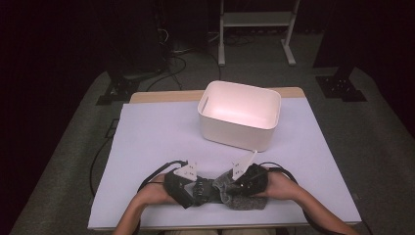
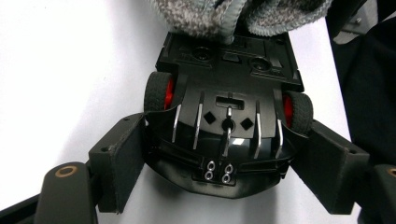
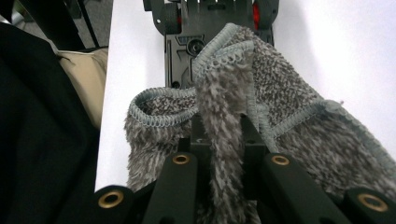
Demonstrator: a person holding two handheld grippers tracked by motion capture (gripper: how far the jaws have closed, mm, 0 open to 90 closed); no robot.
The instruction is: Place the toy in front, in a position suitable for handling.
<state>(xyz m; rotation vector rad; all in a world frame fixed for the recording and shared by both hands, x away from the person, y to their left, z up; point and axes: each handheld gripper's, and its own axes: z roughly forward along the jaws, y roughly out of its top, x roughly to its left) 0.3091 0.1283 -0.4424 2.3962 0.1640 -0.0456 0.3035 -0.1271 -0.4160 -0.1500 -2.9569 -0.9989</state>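
Observation:
A black toy car with red-hubbed wheels lies belly-up, and my left gripper is shut on its sides near one end. A fuzzy grey cloth with a stitched edge is pinched in my shut right gripper and rests against the far end of the car's underside. In the high view both grippers meet near the table's front edge: the left gripper holds the car, and the right gripper holds the cloth bunched beneath it.
A white plastic bin stands at the back middle of the table, on a pale sheet that covers the tabletop. Cables trail from both grippers. A dark floor and a white frame lie beyond the table.

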